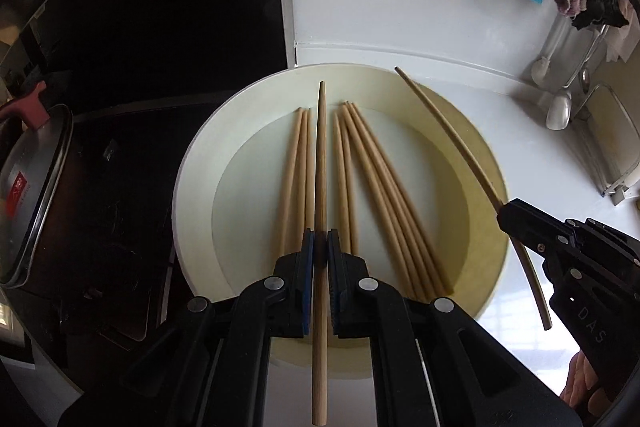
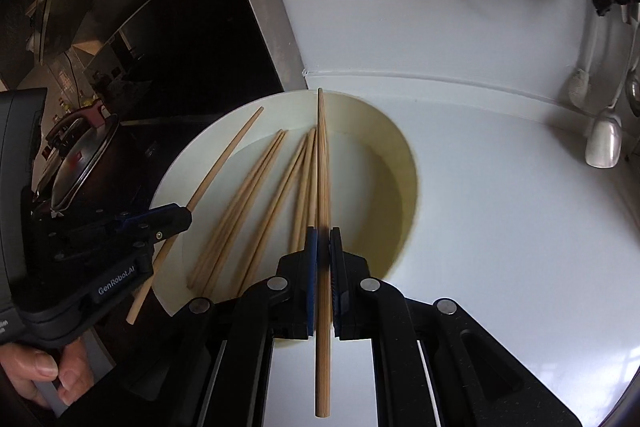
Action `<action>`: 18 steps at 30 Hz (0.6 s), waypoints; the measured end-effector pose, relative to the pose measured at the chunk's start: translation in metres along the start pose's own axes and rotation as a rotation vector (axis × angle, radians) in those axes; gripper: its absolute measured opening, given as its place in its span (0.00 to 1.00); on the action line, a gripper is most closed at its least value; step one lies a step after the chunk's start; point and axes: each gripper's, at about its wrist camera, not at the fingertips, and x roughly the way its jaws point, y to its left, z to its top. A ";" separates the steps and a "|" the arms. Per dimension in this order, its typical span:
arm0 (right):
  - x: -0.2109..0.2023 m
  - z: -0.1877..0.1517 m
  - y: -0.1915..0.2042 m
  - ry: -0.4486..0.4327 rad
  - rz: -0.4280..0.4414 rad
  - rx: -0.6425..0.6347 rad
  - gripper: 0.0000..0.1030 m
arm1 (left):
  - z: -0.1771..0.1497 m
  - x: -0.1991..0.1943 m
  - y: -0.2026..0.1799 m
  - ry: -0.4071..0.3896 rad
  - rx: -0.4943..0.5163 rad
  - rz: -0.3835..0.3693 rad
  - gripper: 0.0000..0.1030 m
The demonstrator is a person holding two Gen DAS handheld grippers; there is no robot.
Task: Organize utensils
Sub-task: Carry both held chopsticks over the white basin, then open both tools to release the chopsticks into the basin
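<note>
White counter (image 1: 400, 7), pot (image 1: 32, 195), bowl (image 1: 192, 195), each gripper's chopstick (image 1: 320, 167).

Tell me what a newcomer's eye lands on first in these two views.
Each tool grips one wooden chopstick: the left tool and the right tool both clamp theirs above the white bowl. More loose chopsticks lie fanned across the bowl's bottom. A lidded metal pot sits at far left on the dark stove.

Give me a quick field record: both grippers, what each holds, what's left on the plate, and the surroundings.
left gripper: shut on one chopstick
right gripper: shut on another chopstick
plate: white, seven loose chopsticks lying in it
plate rests on: white counter
left of plate: metal pot lid
</note>
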 end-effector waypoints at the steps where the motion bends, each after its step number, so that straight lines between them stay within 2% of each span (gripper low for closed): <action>1: 0.009 0.004 0.004 0.015 0.002 0.009 0.06 | 0.001 0.006 0.003 0.013 -0.002 0.000 0.07; 9: 0.064 0.019 0.016 0.151 -0.036 0.033 0.06 | 0.009 0.044 0.015 0.073 -0.018 -0.019 0.07; 16: 0.077 0.023 0.009 0.205 -0.057 0.064 0.06 | 0.017 0.057 0.019 0.086 -0.023 -0.040 0.07; 18: 0.073 0.024 0.010 0.190 -0.058 0.066 0.09 | 0.018 0.054 0.023 0.079 -0.035 -0.033 0.18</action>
